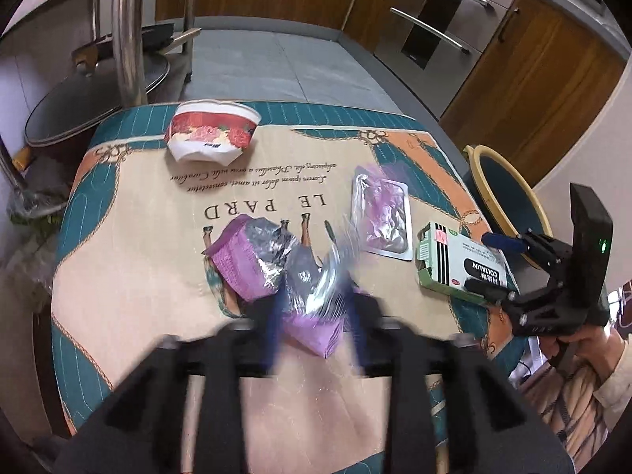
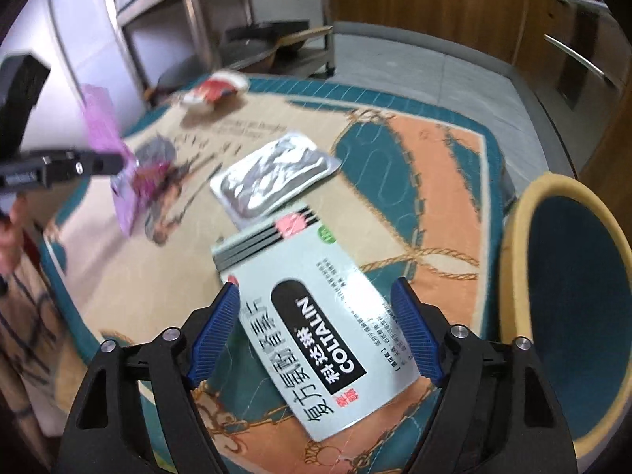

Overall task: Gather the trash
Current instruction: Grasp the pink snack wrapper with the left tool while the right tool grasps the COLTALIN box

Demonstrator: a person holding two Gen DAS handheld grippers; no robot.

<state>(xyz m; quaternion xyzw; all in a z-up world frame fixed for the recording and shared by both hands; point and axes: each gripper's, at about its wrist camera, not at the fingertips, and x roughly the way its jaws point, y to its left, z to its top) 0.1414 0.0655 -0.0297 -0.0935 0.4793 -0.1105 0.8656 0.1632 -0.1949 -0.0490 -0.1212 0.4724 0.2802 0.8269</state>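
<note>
My left gripper [image 1: 314,316] is blurred, its blue fingers [image 1: 272,316] apart with a purple and silver wrapper [image 1: 312,304] loose between them. A second purple wrapper [image 1: 249,252] lies just beyond on the printed tablecloth [image 1: 158,276]. My right gripper [image 2: 322,324] is open and straddles a pale green COLTALIN box [image 2: 316,335] lying flat, its pads just clear of the box sides. A silver blister tray [image 2: 276,177] sits behind the box, and a crushed floral paper bowl [image 1: 213,130] lies at the far edge. A yellow-rimmed blue bin [image 2: 513,245] stands right of the table.
The table edge drops to grey floor [image 1: 276,67] beyond the bowl. A metal rack [image 1: 126,31] with pans stands at the far left, with wooden cabinets [image 1: 533,79] and an oven to the right. A person's sleeve [image 1: 572,395] is at the lower right.
</note>
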